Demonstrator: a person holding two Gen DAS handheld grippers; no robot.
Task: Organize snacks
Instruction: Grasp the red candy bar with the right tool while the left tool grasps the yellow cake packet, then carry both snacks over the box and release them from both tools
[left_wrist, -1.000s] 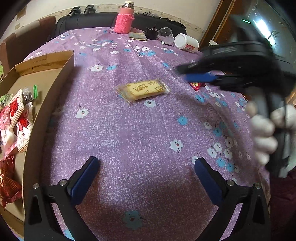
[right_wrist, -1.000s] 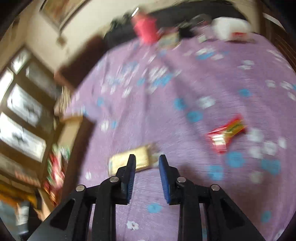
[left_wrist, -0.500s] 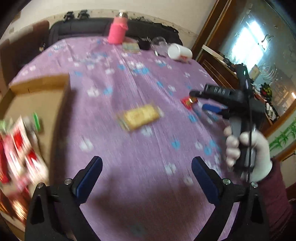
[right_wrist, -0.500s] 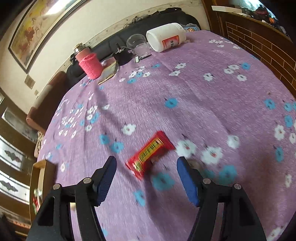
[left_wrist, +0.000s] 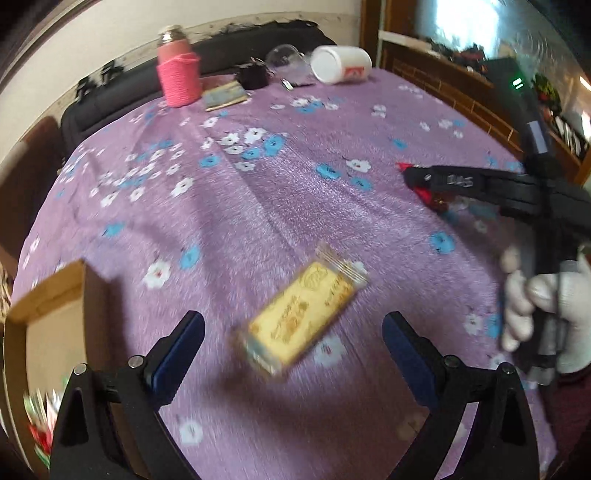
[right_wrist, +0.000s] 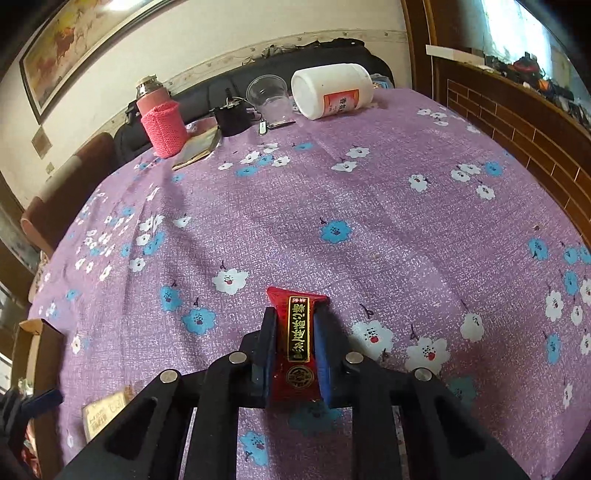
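Note:
A yellow biscuit packet (left_wrist: 301, 315) lies on the purple flowered tablecloth, blurred, just ahead of and between the fingers of my left gripper (left_wrist: 293, 341), which is open and empty. It also shows at the lower left of the right wrist view (right_wrist: 107, 410). My right gripper (right_wrist: 295, 339) is shut on a red snack packet (right_wrist: 298, 339) with gold lettering, low over the cloth. In the left wrist view the right gripper (left_wrist: 417, 181) is at the right, held by a gloved hand, with the red packet (left_wrist: 424, 192) partly hidden behind it.
A cardboard box (left_wrist: 48, 295) with several snack packets stands at the table's left edge. At the far edge are a pink-sleeved flask (right_wrist: 162, 122), a booklet (right_wrist: 197, 147), a clear cup (right_wrist: 269, 96) and a white jar on its side (right_wrist: 332, 94).
My right gripper has closed on the red packet, which lay between its open fingers before. My left gripper has swung right and closer to the yellow packet, staying open.

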